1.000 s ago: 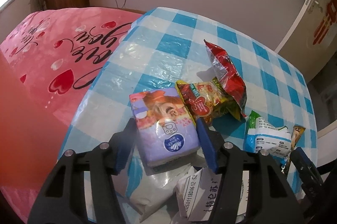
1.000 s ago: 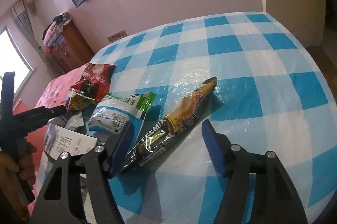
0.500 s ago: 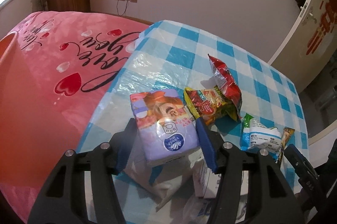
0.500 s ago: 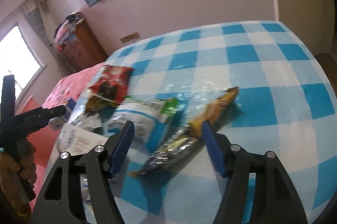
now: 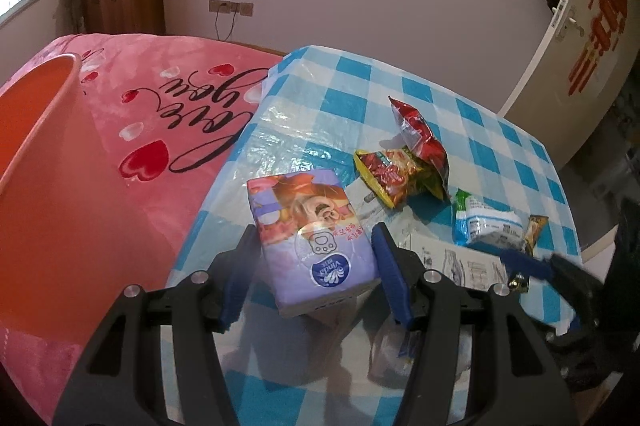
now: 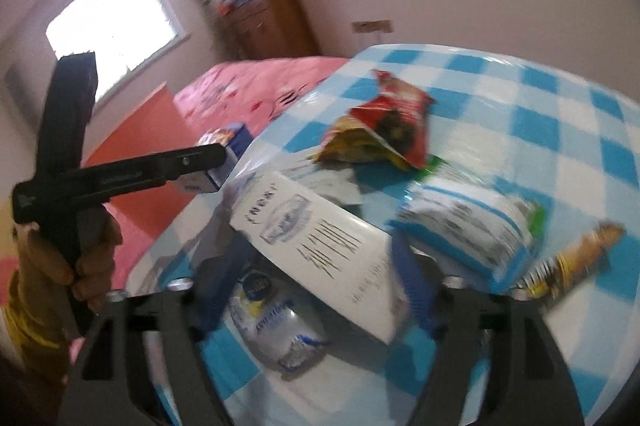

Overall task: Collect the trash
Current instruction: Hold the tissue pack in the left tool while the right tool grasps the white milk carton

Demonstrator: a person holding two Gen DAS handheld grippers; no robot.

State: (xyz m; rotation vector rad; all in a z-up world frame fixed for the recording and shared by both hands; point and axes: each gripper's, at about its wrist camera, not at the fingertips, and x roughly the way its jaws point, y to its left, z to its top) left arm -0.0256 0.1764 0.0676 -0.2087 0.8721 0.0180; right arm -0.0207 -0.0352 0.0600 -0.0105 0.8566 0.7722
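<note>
Two grippers are working over the checked blue-and-white tablecloth (image 5: 472,114) — the left gripper (image 5: 316,268) is clamping a purple tissue pack (image 5: 312,238) between its blue fingers (image 5: 390,278), the pack sitting square in the grip and lifted clear above the cloth near the table's edge. Beyond its fingertips a yellow-and-red snack bag (image 5: 390,178) is lying against a red wrapper (image 5: 420,142), and off to the right of the fingers a blue-and-white pouch (image 5: 486,226) is resting beside a slim brown sachet (image 5: 534,232). To the left of the fingers an orange bin (image 5: 36,154) is standing against the pink heart-print bedspread (image 5: 180,114). The right gripper (image 6: 316,274) is blurring in its own view — its fingers are spread wide, one on either side of a white carton (image 6: 320,250) that is slanting between them, and whether they are touching it I cannot tell. Under the carton, close to the finger bases, a crumpled silver-and-blue packet (image 6: 276,322) is lying on the cloth. Left of those fingers the person's left hand (image 6: 76,258) is gripping the other tool's handle.
</note>
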